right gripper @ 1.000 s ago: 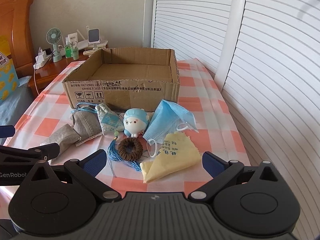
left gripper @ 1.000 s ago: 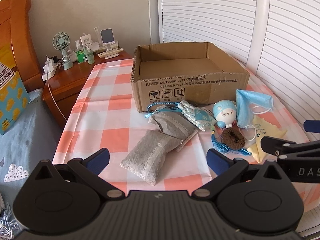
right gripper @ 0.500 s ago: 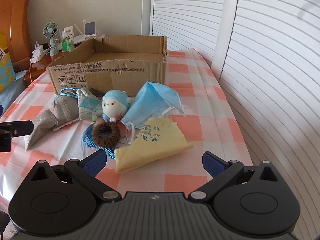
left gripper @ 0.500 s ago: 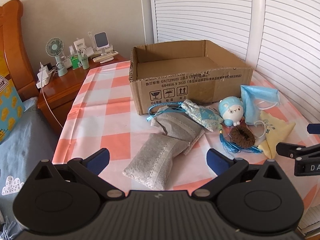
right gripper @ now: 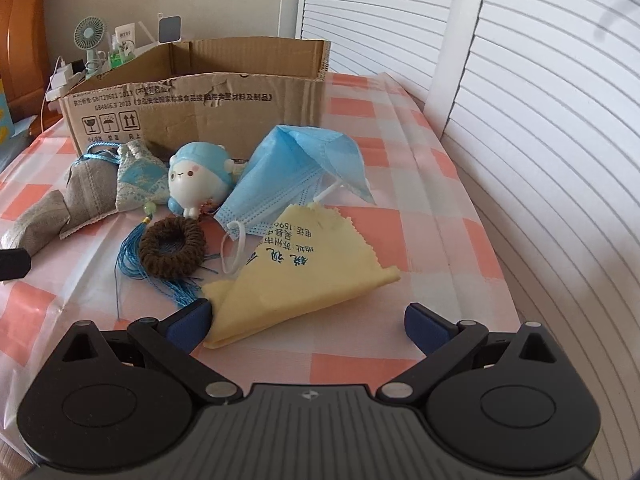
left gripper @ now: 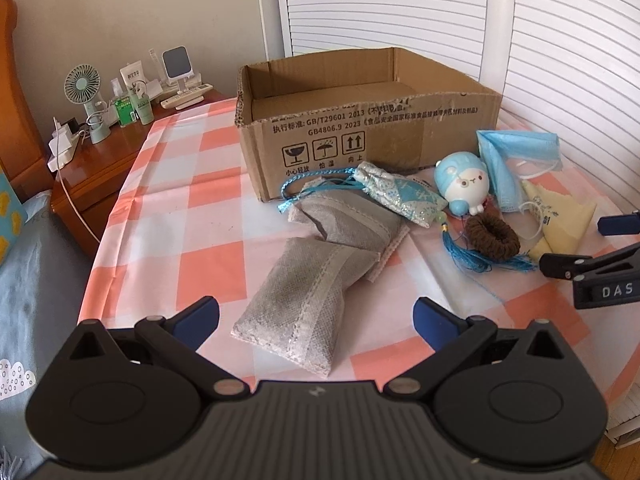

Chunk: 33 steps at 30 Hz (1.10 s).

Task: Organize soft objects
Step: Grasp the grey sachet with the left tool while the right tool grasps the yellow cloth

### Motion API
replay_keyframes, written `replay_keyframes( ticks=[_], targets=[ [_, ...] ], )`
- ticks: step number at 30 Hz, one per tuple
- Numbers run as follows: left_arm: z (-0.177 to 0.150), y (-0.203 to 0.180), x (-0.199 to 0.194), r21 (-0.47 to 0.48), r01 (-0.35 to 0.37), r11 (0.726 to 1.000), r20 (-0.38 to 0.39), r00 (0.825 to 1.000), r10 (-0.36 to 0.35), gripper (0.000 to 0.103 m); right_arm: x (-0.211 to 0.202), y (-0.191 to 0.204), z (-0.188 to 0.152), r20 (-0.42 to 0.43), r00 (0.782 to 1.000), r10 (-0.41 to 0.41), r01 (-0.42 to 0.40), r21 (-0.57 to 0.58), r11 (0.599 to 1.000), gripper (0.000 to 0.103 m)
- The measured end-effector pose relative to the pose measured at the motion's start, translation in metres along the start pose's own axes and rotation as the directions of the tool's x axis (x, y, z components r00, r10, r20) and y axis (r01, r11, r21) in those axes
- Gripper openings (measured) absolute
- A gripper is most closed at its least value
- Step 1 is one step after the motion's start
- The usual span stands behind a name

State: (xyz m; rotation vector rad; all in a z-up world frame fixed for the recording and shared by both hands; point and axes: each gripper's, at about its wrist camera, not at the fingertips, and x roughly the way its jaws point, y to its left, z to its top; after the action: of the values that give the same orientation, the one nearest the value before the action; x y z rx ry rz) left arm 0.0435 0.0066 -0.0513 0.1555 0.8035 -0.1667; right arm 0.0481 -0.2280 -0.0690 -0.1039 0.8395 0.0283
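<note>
Sachets (left gripper: 304, 300) of grey fabric lie just ahead of the left claw (left gripper: 316, 316), which is spread wide and holds nothing. Further right come a patterned pouch (left gripper: 400, 196), a blue toy (left gripper: 464, 188), a brown hair tie (left gripper: 494, 238) and a mask (right gripper: 296, 176). The right claw (right gripper: 306, 320) is spread around the yellow cloth (right gripper: 304, 276). Nothing seems sorted: the box (left gripper: 360, 120) behind looks empty, though its near floor is hidden.

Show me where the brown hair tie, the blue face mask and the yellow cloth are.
brown hair tie (right gripper: 173, 247), right wrist view, on its knitted ring.
blue face mask (right gripper: 294, 176), right wrist view, on the pleated middle panel.
yellow cloth (right gripper: 304, 276), right wrist view, on the flat centre below the printed text.
</note>
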Motion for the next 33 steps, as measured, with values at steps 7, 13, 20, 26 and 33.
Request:
replay_keyframes(
  ticks=[7, 13, 20, 26, 33],
  targets=[
    [-0.009, 0.011, 0.020, 0.005, 0.051, 0.999, -0.034, 0.998, -0.051, 0.103, 0.001, -0.006, -0.003, 0.008, 1.000, 0.029, -0.029, 0.009, 1.000, 0.103],
    [-0.012, 0.028, 0.027, 0.018, 0.148, 0.989, -0.009, 0.989, -0.148, 0.103, 0.000, -0.008, -0.006, 0.021, 0.999, 0.037, -0.037, 0.010, 0.999, 0.103],
    [-0.002, 0.033, 0.038, 0.080, 0.194, 0.978, -0.008, 0.981, -0.194, 0.103, -0.001, -0.009, -0.008, 0.037, 0.999, 0.038, -0.038, 0.011, 0.999, 0.103],
    [0.005, 0.031, 0.044, 0.103, 0.212, 0.972, -0.016, 0.977, -0.212, 0.103, -0.001, -0.008, -0.008, 0.043, 0.998, 0.037, -0.037, 0.013, 0.999, 0.103],
    [0.006, 0.034, 0.045, 0.125, 0.240, 0.963, -0.021, 0.971, -0.239, 0.100, -0.001, -0.009, -0.010, 0.055, 0.998, 0.037, -0.038, 0.013, 0.999, 0.103]
  ],
)
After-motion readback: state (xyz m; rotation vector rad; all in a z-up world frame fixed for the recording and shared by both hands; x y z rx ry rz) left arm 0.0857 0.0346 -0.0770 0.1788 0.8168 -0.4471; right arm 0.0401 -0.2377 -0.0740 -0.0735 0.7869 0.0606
